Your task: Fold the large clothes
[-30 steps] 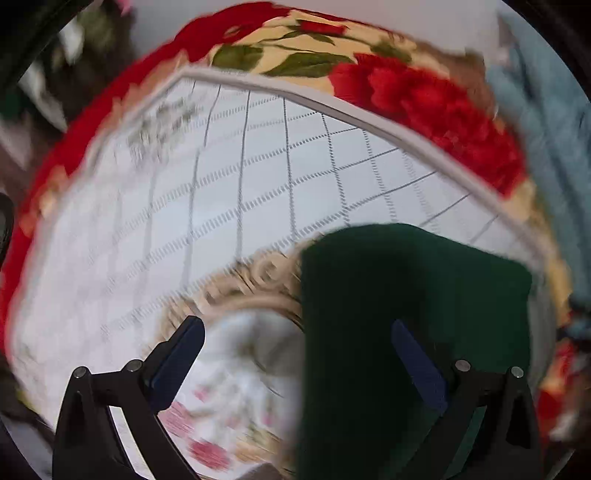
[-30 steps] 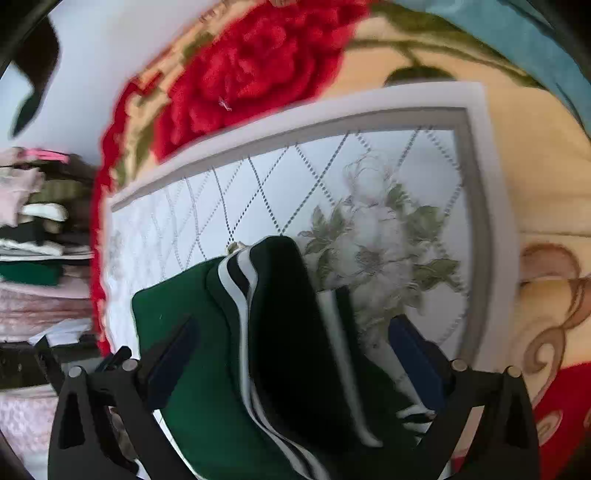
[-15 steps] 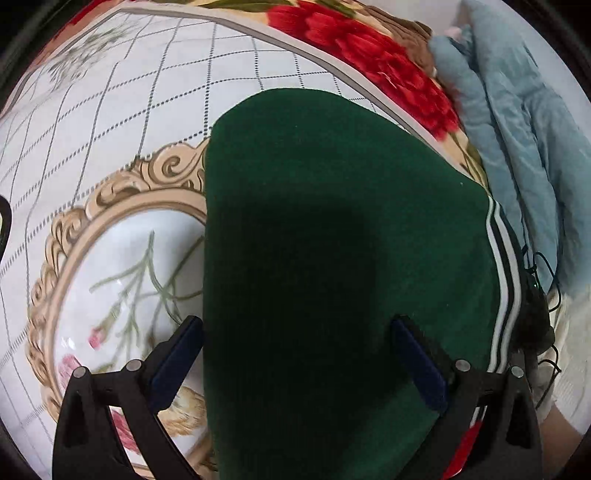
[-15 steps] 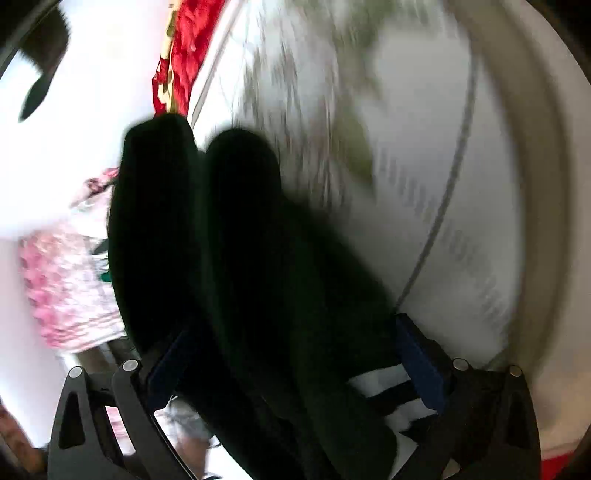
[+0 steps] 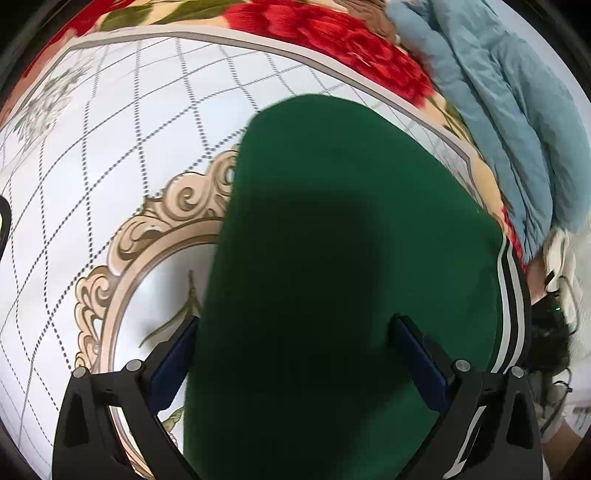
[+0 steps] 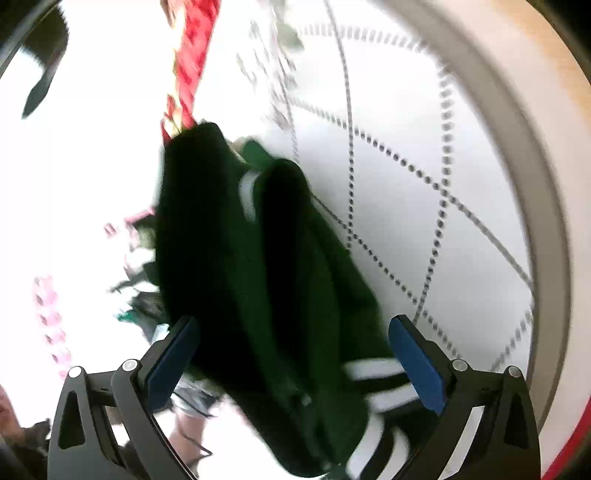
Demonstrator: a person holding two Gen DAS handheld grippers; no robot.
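Note:
A dark green garment (image 5: pixel 332 258) with black-and-white striped trim lies folded on a white patterned blanket (image 5: pixel 110 166). My left gripper (image 5: pixel 295 350) is open, its fingers spread either side of the garment's near end, just above it. In the right wrist view, the same green garment (image 6: pixel 258 277) fills the middle, bunched, with striped trim (image 6: pixel 376 373) near the right finger. My right gripper (image 6: pixel 291 354) is open with the cloth between its fingers. This view is blurred, and I cannot tell if the cloth rests on the gripper.
A light blue quilted garment (image 5: pixel 498 110) lies at the right beyond the blanket's red floral border (image 5: pixel 332 33). A white item and dark cables (image 5: pixel 554 306) sit at the far right. A pile of pink clothes (image 6: pixel 48 314) shows blurred at left in the right wrist view.
The left gripper came over the green garment and has pulled back slightly. The right wrist view swung sharply; the garment now hangs bunched between its open fingers, with motion blur.

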